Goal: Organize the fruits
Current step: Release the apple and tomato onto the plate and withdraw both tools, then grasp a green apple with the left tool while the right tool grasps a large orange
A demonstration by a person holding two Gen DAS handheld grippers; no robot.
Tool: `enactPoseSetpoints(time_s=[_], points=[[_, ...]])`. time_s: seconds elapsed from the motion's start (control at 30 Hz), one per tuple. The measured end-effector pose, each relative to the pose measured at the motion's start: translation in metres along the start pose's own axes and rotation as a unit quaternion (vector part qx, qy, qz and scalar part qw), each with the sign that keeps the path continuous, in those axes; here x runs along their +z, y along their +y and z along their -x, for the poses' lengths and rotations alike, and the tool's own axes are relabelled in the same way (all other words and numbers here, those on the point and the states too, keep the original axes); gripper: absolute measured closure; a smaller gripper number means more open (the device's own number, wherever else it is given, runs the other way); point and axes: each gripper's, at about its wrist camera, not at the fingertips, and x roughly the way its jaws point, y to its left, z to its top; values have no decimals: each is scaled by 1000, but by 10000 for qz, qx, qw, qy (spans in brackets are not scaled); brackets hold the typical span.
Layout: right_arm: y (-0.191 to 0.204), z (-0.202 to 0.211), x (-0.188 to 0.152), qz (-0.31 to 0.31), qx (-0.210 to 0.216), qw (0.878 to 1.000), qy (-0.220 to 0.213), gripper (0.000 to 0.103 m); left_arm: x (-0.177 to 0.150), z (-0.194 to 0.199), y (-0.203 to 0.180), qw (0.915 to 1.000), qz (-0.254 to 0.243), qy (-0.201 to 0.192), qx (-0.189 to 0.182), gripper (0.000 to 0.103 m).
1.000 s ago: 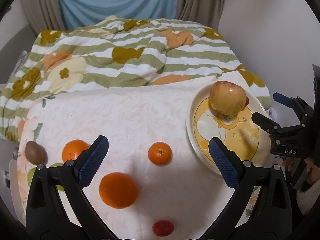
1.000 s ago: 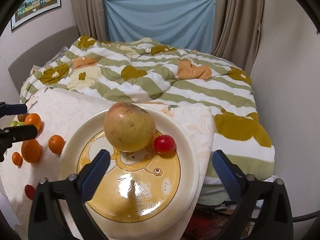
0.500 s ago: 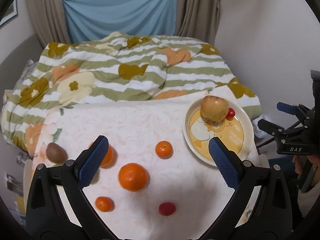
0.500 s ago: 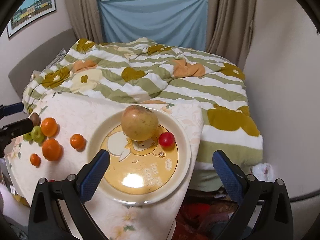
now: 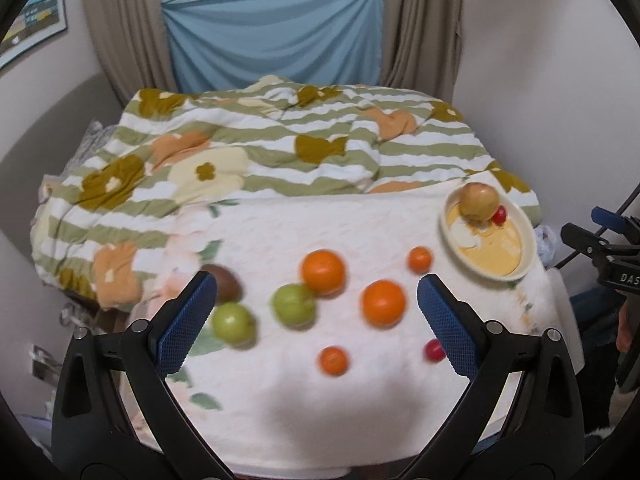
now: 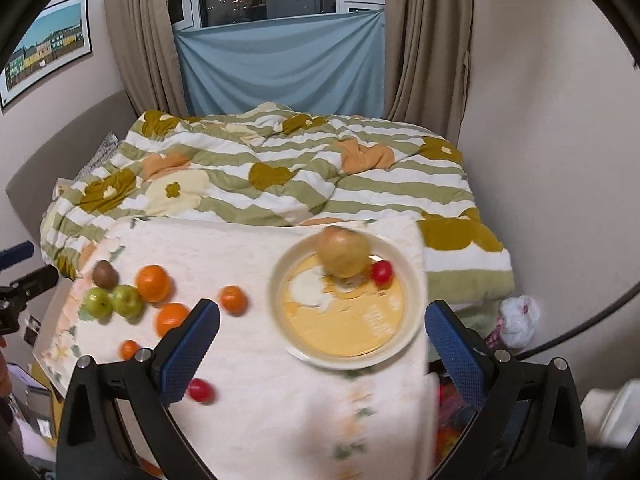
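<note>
A cream plate point(image 5: 526, 240) point(image 6: 412, 312) with a yellow cartoon print holds a large yellowish apple point(image 5: 479, 202) point(image 6: 344, 252) and a cherry tomato point(image 5: 499, 215) point(image 6: 382, 272). On the white floral cloth lie two large oranges point(image 5: 323, 272) point(image 5: 383, 303), two small mandarins point(image 5: 419, 259) point(image 5: 333, 360), two green apples point(image 5: 293, 305) point(image 5: 233, 323), a brown kiwi point(image 5: 224, 286) and a loose red tomato point(image 5: 434, 350) point(image 6: 201, 391). My left gripper point(image 5: 316, 320) hangs open above the near edge of the cloth. My right gripper point(image 6: 322, 344) is open, held back from the plate, holding nothing.
The cloth-covered table point(image 6: 256, 248) stands against a bed with a green-striped floral quilt point(image 6: 280, 172). Curtains and a blue sheet point(image 6: 280, 68) cover the window behind. A wall runs close on the right. A white plastic bag point(image 6: 518, 316) lies on the floor beside the bed.
Both grippers have pulled back and risen away from the table, so the fruit and plate look smaller and more of the room shows. Both stay open and hold nothing.
</note>
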Motion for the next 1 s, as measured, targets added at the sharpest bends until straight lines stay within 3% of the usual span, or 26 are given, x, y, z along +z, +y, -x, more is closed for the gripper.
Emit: enactPoseSetpoints(time_s=[0.23,0.47,0.77,1.0], points=[[65,-1,-17,-197,20,9998,55,1,-26,-1,69,9999,-43,120,-39,0],[116,-24,-37,-400,-112,9990,157,1,-45,-42,116,9984,-253,406,-295,0],[149,-81,-56,-507,-219,9972,512,1,-67,-118,121,9914,-574,965,-667,0],[154,-119,-61,-407,-261,9963,715,2,-75,-156,119,9893,-412,1166,-770,6]])
